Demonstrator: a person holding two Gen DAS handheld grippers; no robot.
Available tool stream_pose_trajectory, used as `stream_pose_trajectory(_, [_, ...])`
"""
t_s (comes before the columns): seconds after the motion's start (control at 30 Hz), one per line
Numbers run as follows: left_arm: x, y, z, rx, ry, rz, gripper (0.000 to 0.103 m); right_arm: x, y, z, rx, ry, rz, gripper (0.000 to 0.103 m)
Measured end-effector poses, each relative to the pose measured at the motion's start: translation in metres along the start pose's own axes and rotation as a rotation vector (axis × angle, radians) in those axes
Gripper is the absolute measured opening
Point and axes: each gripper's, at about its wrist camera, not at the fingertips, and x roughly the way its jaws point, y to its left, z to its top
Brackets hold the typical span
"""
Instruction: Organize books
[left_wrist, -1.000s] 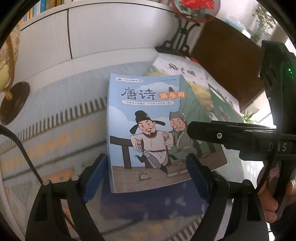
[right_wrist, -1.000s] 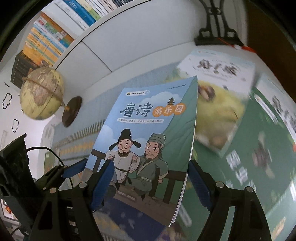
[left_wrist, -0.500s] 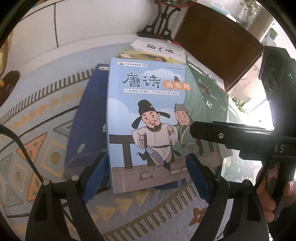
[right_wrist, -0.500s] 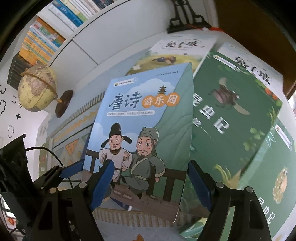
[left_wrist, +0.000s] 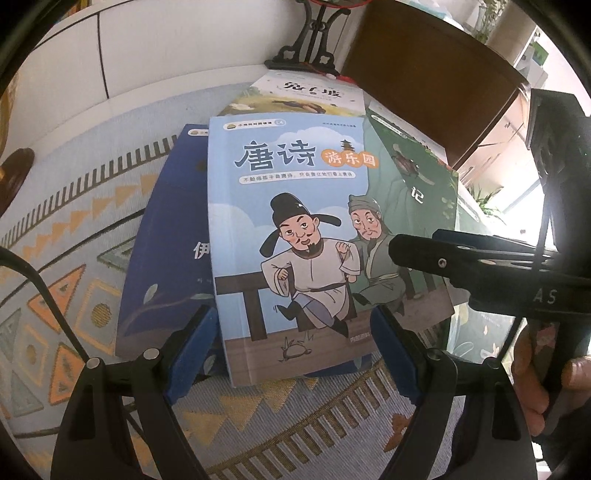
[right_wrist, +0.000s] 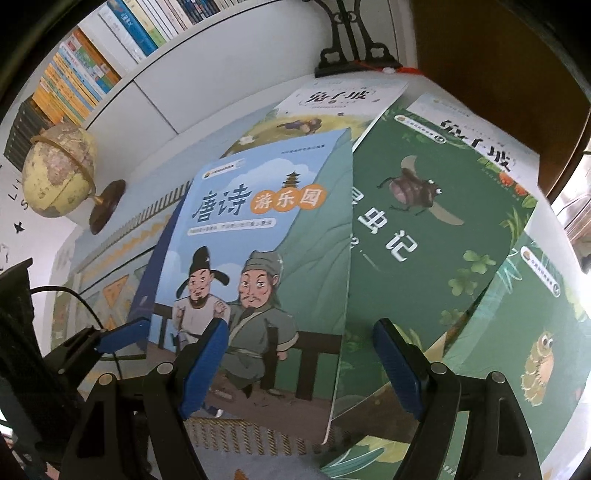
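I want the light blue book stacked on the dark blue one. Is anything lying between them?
Nothing visible does. The light blue book, gripped in the left claw, is directly over the dark blue book, whose exposed cover is bare. The green book lies off to the right.

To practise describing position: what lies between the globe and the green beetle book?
The light blue poetry book, a dark blue book peeking out at its left edge. The right wrist view shows it, with globe left and green beetle book right.
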Motion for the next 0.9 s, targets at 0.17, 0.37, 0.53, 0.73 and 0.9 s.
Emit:
stream_pose_trajectory(0.17, [0.001,0.0,0.0,0.002,-0.002,0.002,0.082,0.001,0.003,-0.001,-0.033,-0.017,-0.032,0.078])
stream_pose_trajectory(0.37, [0.004,0.001,-0.002,0.004,0.0,0.003,0.083,0.002,0.008,-0.004,-0.074,-0.041,-0.051,0.062])
stream_pose_trajectory(0.53, [0.001,0.009,-0.005,-0.051,-0.017,-0.056,0.083,0.001,0.007,-0.005,-0.052,-0.053,-0.015,0.059])
stream_pose_trajectory(0.73, [-0.058,0.03,0.003,-0.247,-0.164,-0.446,0.079,-0.005,-0.038,0.001,0.165,-0.054,0.223,0.059])
stream_pose_trajectory(0.9, [-0.023,0.013,0.021,-0.228,-0.123,-0.465,0.066,0.003,-0.054,0.001,0.246,-0.004,0.422,0.058])
